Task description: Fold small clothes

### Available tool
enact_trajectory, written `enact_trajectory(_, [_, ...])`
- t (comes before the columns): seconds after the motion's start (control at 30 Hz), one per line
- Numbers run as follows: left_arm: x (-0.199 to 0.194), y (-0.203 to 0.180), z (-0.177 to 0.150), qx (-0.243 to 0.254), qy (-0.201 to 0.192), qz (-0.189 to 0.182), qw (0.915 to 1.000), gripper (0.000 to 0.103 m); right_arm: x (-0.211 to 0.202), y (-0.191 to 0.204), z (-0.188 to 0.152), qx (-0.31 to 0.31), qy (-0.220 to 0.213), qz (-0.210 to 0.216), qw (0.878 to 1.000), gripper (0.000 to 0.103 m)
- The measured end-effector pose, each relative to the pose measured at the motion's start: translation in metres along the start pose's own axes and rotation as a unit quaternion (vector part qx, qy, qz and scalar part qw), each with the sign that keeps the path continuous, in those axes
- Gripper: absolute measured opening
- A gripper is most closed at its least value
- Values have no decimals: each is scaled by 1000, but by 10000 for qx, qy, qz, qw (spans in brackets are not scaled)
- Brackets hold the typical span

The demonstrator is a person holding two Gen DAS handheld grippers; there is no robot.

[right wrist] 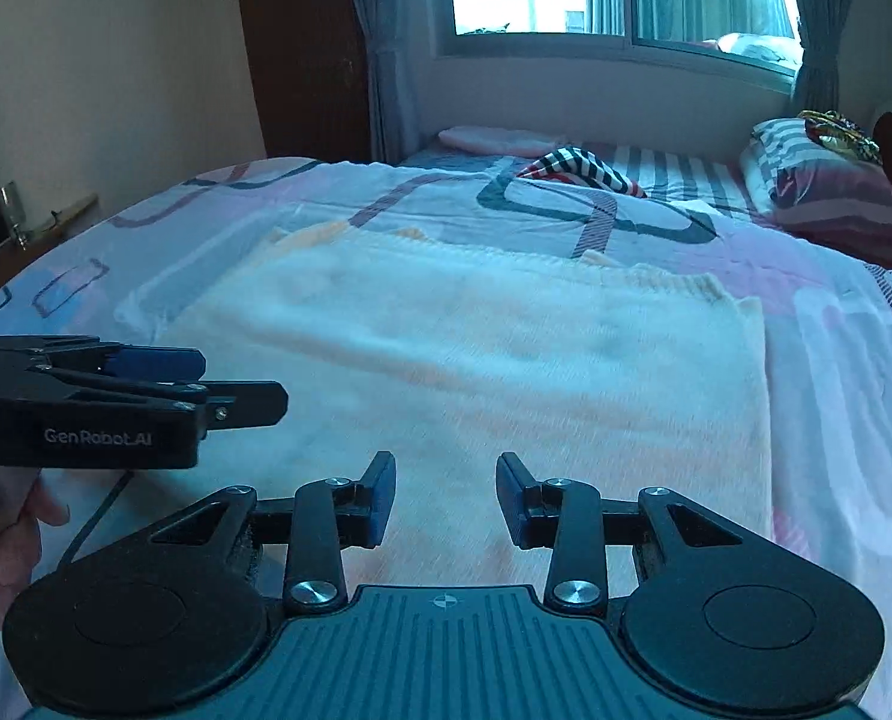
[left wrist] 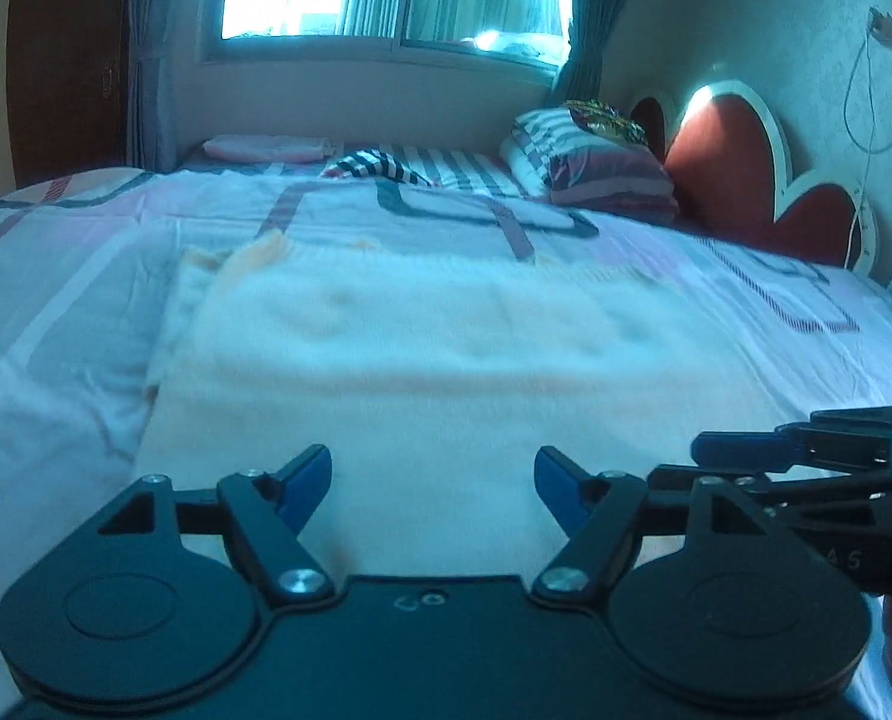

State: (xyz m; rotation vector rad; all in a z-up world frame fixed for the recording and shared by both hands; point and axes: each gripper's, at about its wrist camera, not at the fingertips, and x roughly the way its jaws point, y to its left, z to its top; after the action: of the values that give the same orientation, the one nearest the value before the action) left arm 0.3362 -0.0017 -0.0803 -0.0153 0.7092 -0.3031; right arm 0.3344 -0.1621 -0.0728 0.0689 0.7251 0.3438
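A pale cream-and-peach knitted garment (left wrist: 422, 354) lies spread flat on the bed, also in the right wrist view (right wrist: 505, 348). My left gripper (left wrist: 434, 480) is open and empty, hovering over the garment's near edge; it also shows from the side in the right wrist view (right wrist: 230, 384). My right gripper (right wrist: 446, 498) is open and empty over the near edge, to the right of the left one; its fingers show at the right of the left wrist view (left wrist: 739, 450).
The bed sheet (left wrist: 56, 276) has pink and grey patterns. A striped cloth (right wrist: 583, 171), a pink folded item (right wrist: 493, 141) and striped pillows (right wrist: 829, 198) lie at the far side. A red headboard (left wrist: 739, 174) stands right. A glass (right wrist: 11, 210) sits on a side surface at left.
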Motion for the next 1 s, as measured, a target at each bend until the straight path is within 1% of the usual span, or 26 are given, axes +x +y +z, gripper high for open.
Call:
enact_trajectory(0.03, [-1,-3,-4,27,36,-4,10000,73,0,4,-5,28,40,5,10000,38])
enact_trajectory(0.1, [-2,-10,-9,119,93,89,9998,68,1,11,-10,40,83,-72,9999,38])
enact_trajectory(0.2, [4,-8,-15,175,231,221,9993,69,3,18,-13,31,97,-61,9999,38])
enact_trajectory(0.3, [2,-4,-19,293,239,325,9988,71,7,24,-17,-110,188,-135,9997,38])
enact_trajectory(0.37, [-4,6,-21,153,241,353,9990,72,2,17,-21,-51,184,-314,9993,38])
enact_trajectory(0.47, [-13,24,-24,50,196,532,9984,72,-16,-8,-32,231,149,-857,9959,37])
enact_trajectory(0.5, [-16,30,-26,17,189,573,9982,72,-23,-20,-36,374,172,-1030,9938,33])
enact_trajectory(0.53, [-18,36,-27,-31,185,602,9980,72,-28,-31,-41,528,187,-1129,9920,25])
enact_trajectory(0.57, [-19,41,-28,-100,185,572,9981,72,-33,-41,-44,635,190,-1170,9909,21])
enact_trajectory(0.63, [-20,46,-29,-157,164,504,9985,72,-38,-48,-46,631,210,-1182,9908,16])
enact_trajectory(0.77, [-18,40,-25,-194,200,601,9978,72,-37,-42,-41,456,289,-1262,9905,15])
enact_trajectory(0.87, [-17,41,-23,-231,231,587,9977,72,-50,-38,-36,424,46,-1347,9900,16])
enact_trajectory(0.9, [-17,42,-24,-247,229,574,9978,72,-50,-39,-35,455,46,-1345,9899,16])
enact_trajectory(1.0, [-18,43,-26,-242,237,561,9978,72,-37,-46,-42,477,425,-1420,9878,16])
